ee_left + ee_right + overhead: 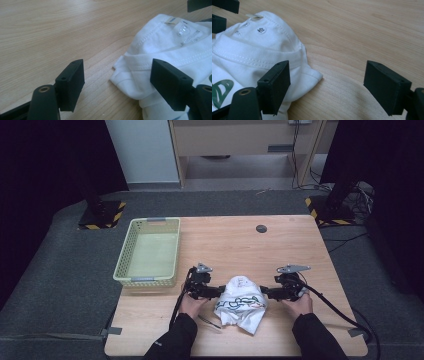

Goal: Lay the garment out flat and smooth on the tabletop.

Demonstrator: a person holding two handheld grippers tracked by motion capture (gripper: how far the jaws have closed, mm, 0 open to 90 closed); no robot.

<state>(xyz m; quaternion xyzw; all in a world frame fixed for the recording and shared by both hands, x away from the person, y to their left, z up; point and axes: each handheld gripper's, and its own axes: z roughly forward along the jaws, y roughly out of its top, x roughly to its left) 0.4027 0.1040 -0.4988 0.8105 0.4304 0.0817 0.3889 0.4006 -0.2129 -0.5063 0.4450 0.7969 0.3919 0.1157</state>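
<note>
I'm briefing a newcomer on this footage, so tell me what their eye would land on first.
First, the crumpled white T-shirt with a green print, lying near the front edge of the wooden table. The left gripper and right gripper flank it on either side, jaws open at the cloth's edges. A pale yellow basket sits empty at the table's left.

High view: fixed above the person's side, facing forward and down; takes in the whole bench (280, 240), floor beyond. Far off.

Left gripper view: rides the left tongs (117, 82), low and close over the bench top, looking along its jaws at one edge of the white shirt (175, 47).

Right gripper view: rides the right tongs (327, 85), equally near, facing the shirt's opposite edge.

All three share the shirt and the wood around it.
</note>
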